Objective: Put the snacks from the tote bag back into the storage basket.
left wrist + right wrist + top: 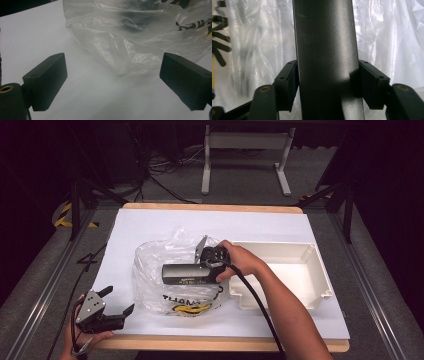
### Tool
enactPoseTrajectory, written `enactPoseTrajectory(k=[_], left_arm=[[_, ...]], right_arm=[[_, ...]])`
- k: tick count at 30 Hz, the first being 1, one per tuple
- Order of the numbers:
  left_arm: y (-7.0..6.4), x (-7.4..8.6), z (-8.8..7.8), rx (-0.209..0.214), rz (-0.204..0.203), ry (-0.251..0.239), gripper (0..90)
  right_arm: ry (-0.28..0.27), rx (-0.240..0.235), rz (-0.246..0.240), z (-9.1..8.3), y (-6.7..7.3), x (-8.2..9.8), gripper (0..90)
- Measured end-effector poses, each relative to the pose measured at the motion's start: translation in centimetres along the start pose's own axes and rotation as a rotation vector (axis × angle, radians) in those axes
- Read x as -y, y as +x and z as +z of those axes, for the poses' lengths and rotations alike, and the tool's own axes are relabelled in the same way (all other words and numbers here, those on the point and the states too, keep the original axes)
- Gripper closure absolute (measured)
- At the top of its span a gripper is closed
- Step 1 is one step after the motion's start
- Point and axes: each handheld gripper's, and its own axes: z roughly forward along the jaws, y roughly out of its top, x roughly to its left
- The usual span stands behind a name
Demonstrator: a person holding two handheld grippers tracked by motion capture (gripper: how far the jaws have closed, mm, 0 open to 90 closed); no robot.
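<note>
Nearest the camera, at the table's front left edge, the left gripper (116, 302) sits in the person's left hand (82, 340) with its jaws spread wide apart and nothing between them; in the left gripper view they frame bare white paper (37, 32) just short of the crumpled edge of a clear plastic bag (130, 37). The bag lies mid-table, printed with black and yellow marks. Over it, the right gripper (206, 268) is clamped on one end of a long dark box (184, 273); the right gripper view shows both jaws pressed against the box's sides. A white tray (320, 270) stands just right of the bag, beside the right hand (242, 261).
</note>
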Motion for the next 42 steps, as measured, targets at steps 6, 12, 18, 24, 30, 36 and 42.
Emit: enactPoseTrajectory(k=[6,12,18,24,30,36,42], left_arm=[[-0.1,0.0,0.0,0.001,0.002,0.004,8.3],[0.0,0.1,-0.1,-0.002,0.002,0.004,8.3],[0.0,0.1,-0.1,-0.005,-0.002,0.001,8.3],[0.1,0.1,-0.2,-0.006,-0.003,0.002,8.3],[0.1,0.1,-0.2,-0.006,-0.002,0.002,8.2],[0.1,0.2,-0.2,-0.007,-0.008,-0.001,8.2],[0.1,0.2,-0.3,-0.010,-0.010,-0.003,7.9]], right_arm=[[-0.028,-0.036,-0.011,-0.2,0.2,0.0,42.5],[-0.024,-0.033,-0.040,-0.3,0.5,-0.2,42.5],[-0.035,-0.032,-0.047,-0.3,0.6,-0.3,42.5],[-0.037,-0.016,-0.064,-0.5,0.7,-0.3,42.6],[-0.039,-0.020,-0.088,-0.8,0.6,-0.3,42.7],[-0.061,-0.026,-0.102,-0.8,0.8,-0.4,42.7],[-0.076,-0.016,-0.126,-1.3,1.0,-0.6,42.7]])
